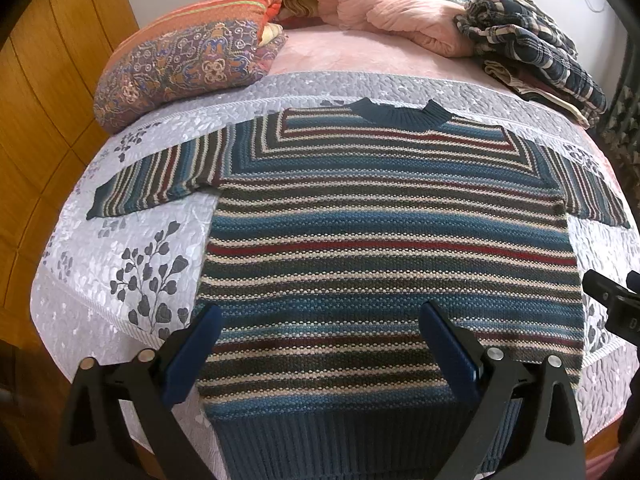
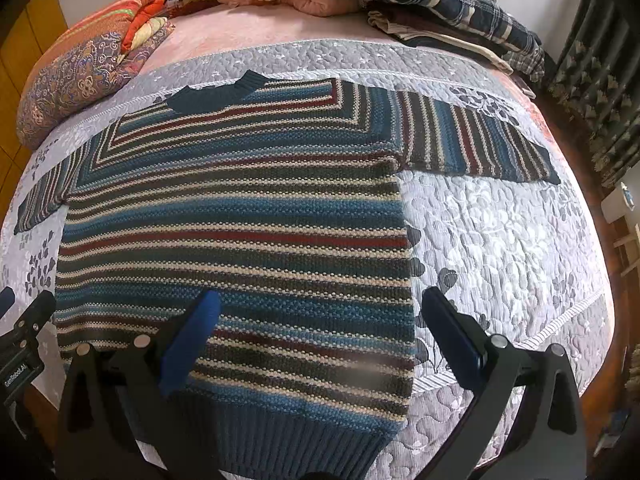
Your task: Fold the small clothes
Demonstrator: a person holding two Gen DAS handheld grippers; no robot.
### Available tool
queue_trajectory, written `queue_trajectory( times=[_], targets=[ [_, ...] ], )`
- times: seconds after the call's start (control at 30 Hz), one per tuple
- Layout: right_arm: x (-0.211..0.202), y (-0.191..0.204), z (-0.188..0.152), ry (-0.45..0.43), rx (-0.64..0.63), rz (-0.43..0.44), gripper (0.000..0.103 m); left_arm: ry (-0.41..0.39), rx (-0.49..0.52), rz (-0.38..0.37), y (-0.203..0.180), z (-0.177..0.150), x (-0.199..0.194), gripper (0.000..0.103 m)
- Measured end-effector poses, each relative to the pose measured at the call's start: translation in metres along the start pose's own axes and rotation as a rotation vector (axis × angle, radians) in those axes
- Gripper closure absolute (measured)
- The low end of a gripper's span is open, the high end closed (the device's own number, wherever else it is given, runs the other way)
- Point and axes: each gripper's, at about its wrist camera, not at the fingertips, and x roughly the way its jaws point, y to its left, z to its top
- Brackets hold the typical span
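Observation:
A striped knit sweater [image 1: 384,216] in blue, red, cream and dark bands lies flat on the bed, collar away from me, both short sleeves spread out. Its dark ribbed hem [image 1: 340,432] is nearest me. My left gripper [image 1: 320,344] hovers open over the sweater's lower left part, nothing between its blue pads. In the right wrist view the same sweater [image 2: 240,216] fills the left and middle. My right gripper [image 2: 320,340] is open above the sweater's lower right edge, with one finger over the knit and the other over the quilt.
A grey floral quilt [image 1: 132,264] covers the bed. At the back lie a patterned folded blanket [image 1: 188,56], a pink duvet [image 1: 392,4] and a pile of plaid clothes [image 1: 532,40]. Wooden wardrobe panels [image 1: 44,92] stand at the left. Dark curtains [image 2: 592,80] hang at the right.

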Motion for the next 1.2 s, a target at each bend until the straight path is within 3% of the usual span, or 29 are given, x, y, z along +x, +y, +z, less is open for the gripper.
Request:
queue_trajectory(
  times=[0.3,0.43,0.57,0.67,0.77,0.83,0.97,1.2],
  targets=[
    [0.011,-0.021,0.015,0.056,0.038,0.055,0.003,0.011,-0.008,0.000,-0.009,0.012,0.005,0.004],
    [0.025,-0.082,0.046,0.118,0.201,0.073,0.003,0.020,-0.029,-0.017,-0.018,0.024,0.013,0.004],
    [0.036,-0.150,0.071,0.114,0.345,0.091,0.003,0.043,-0.037,-0.023,-0.031,0.031,0.023,0.004],
    [0.055,-0.197,0.094,0.135,0.400,0.130,0.003,0.049,-0.010,-0.020,-0.049,0.042,0.035,0.004],
    [0.080,-0.239,0.111,0.149,0.425,0.114,0.003,0.048,-0.001,-0.033,-0.068,0.064,0.057,0.004],
    [0.101,-0.277,0.115,0.164,0.459,0.076,0.003,0.047,-0.012,-0.067,-0.077,0.078,0.070,0.004],
    [0.136,-0.350,0.109,0.187,0.616,0.116,0.003,0.017,-0.023,-0.114,-0.102,0.112,0.095,0.004],
    [0.175,-0.409,0.112,0.176,0.744,0.145,0.003,0.031,-0.055,-0.226,-0.137,0.145,0.139,0.004]
  ],
)
